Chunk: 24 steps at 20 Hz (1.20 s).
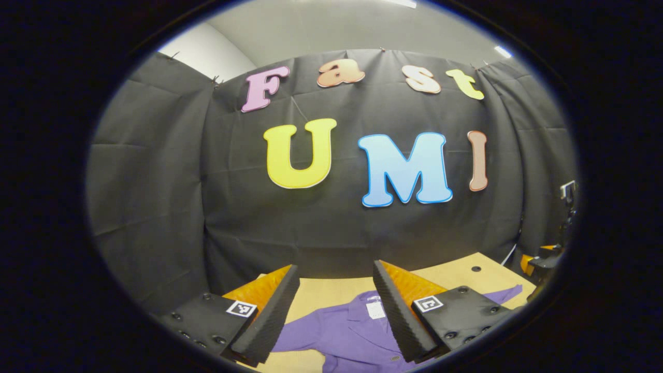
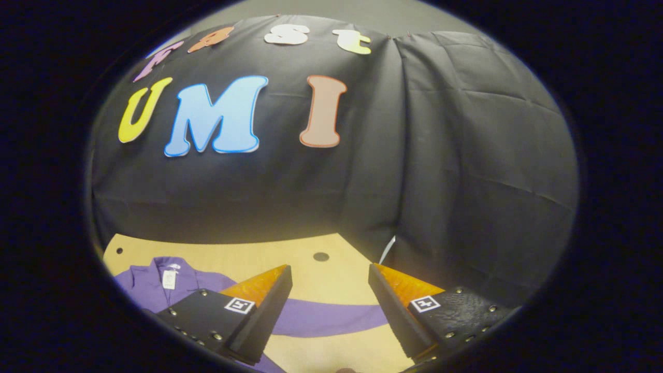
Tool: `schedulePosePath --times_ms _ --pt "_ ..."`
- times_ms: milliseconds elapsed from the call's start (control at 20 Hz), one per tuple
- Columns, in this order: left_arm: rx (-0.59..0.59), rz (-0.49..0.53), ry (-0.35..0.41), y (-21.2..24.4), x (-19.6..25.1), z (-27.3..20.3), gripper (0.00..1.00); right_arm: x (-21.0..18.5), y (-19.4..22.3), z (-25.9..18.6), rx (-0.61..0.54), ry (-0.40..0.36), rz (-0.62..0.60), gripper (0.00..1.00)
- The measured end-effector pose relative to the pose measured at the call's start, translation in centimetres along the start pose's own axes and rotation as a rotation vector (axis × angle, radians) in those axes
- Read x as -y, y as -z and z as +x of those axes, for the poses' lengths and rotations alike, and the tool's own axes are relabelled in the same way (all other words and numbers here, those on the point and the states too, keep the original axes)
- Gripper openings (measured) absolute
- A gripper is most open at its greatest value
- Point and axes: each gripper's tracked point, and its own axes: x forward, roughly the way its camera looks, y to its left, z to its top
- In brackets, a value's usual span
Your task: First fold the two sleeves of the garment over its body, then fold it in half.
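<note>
Shirt (image 1: 352,331) flat on table (image 2: 321,280), below and ahead of both claws, sleeves spread, nothing folded. Left claw (image 1: 335,311) open, empty. Right claw (image 2: 329,310) open over sleeve (image 2: 326,316). All folds remain.

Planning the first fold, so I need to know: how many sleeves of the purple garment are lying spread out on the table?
2. One sleeve stretches out between the left gripper's fingers; the other sleeve lies across the table between the right gripper's fingers. Neither is folded yet.
</note>
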Motion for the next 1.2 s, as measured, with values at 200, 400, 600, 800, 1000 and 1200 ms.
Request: schedulePosePath --times_ms 200,400,600,800,1000,1200 --pt "-0.020 0.012 -0.012 0.6 -0.3 0.5 0.97 2.4 4.9 2.5 -0.122 0.035 -0.018 0.93" --pt "-0.047 0.021 -0.030 1.4 -0.7 0.8 0.95 4.3 9.9 4.7 -0.244 0.042 -0.068 0.94" --pt "-0.075 0.043 -0.054 2.3 -1.3 0.8 0.93 6.2 14.2 6.6 -0.349 0.056 -0.092 0.94" --pt "-0.101 0.051 -0.077 3.1 -1.3 0.7 0.92 7.3 16.5 8.8 -0.411 0.070 -0.095 0.93" --pt "-0.116 0.063 -0.083 3.4 -0.6 0.9 0.90 8.1 18.0 10.2 -0.446 0.081 -0.095 0.94" --pt "-0.135 0.067 -0.089 3.7 0.1 0.7 0.99 8.7 20.4 11.7 -0.510 0.081 -0.078 0.94"
